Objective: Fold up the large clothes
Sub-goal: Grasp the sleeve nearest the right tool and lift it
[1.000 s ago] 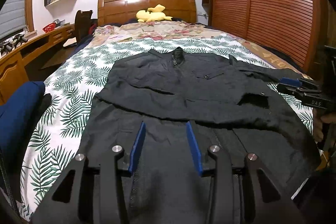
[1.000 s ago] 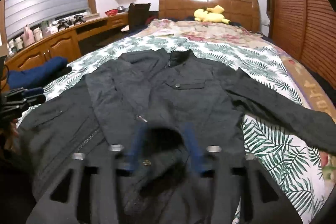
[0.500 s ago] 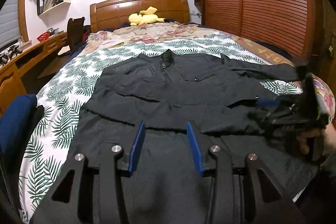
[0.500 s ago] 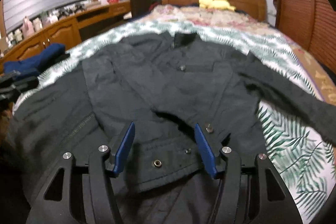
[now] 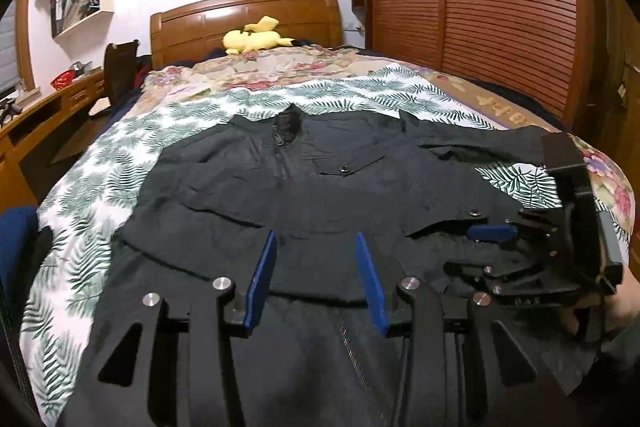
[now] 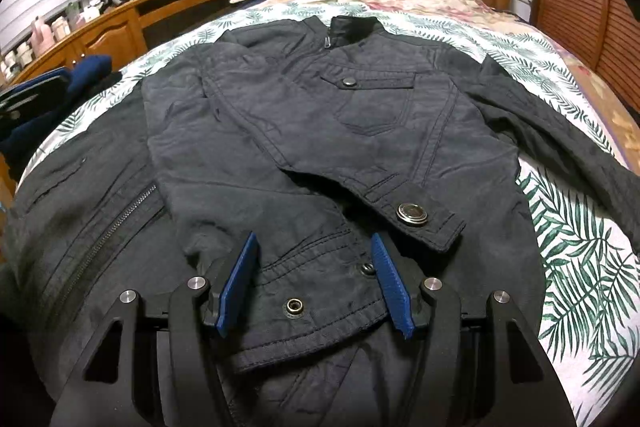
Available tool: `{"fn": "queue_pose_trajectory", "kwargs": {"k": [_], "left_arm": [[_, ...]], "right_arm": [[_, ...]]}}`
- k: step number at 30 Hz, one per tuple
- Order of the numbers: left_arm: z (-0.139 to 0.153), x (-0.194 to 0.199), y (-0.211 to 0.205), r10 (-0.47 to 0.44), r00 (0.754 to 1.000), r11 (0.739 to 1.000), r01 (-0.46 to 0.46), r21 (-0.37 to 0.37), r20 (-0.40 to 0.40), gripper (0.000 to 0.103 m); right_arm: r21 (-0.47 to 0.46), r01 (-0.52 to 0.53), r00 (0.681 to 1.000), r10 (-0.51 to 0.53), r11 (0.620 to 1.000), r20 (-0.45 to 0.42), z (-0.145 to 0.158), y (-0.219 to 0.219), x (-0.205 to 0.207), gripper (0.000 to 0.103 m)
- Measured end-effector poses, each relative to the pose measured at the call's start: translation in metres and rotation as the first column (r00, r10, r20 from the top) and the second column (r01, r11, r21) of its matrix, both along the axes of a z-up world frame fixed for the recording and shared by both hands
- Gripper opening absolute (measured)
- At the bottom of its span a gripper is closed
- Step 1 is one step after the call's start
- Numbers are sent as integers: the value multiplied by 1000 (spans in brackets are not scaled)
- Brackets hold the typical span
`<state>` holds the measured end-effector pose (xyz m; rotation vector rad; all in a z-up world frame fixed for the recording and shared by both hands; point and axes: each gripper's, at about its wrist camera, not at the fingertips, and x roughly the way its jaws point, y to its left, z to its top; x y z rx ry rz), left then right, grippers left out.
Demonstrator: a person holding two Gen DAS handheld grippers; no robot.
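A dark grey jacket lies face up on the bed, collar toward the headboard; it also fills the right wrist view. One sleeve is folded across its front, the cuff with a metal snap lying near the hem. The other sleeve stretches out to the right. My left gripper is open and empty just above the lower jacket. My right gripper is open, its blue pads either side of the hem fabric; it also shows in the left wrist view.
The bed has a leaf-print cover and a wooden headboard with a yellow plush toy. A wooden desk runs along the left. A slatted wooden wardrobe stands at the right. Blue cloth lies at the bed's left edge.
My right gripper has moved forward and down onto the jacket's hem, beside the folded sleeve's cuff. My left gripper has held roughly still, jaws open.
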<state>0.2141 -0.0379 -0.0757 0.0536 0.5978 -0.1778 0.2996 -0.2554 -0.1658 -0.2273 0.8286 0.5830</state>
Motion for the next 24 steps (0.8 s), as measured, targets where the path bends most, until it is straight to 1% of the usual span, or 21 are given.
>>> {"fn": "queue_pose_trajectory", "kwargs": {"k": [6,11,13,20,24], "left_arm": [[-25,29,-2,-11,1000,1000,11,-12,-14,40],[-46,43,3,-22,998,998,19,-63,-54,40],[-49,42,3,-32,998,997,28,-69,-58,40],[-49,32,0,-42,999,996,42,-74,-11,40],[-49,32,2,-42,999,996,41,-76,-4,40]], "right_arm": [[-5,2,1000,-2,1000,1,-1,0,0,61],[-20,6,1000,-6,1000,5,-2,1,0,61],[-26,7,1000,-7,1000,6,-3,1,0,61],[-15,23,1000,-23,1000,20,0,-1,-1,61],[15,57,997,-58,998,60,13,-13,-6,61]]}}
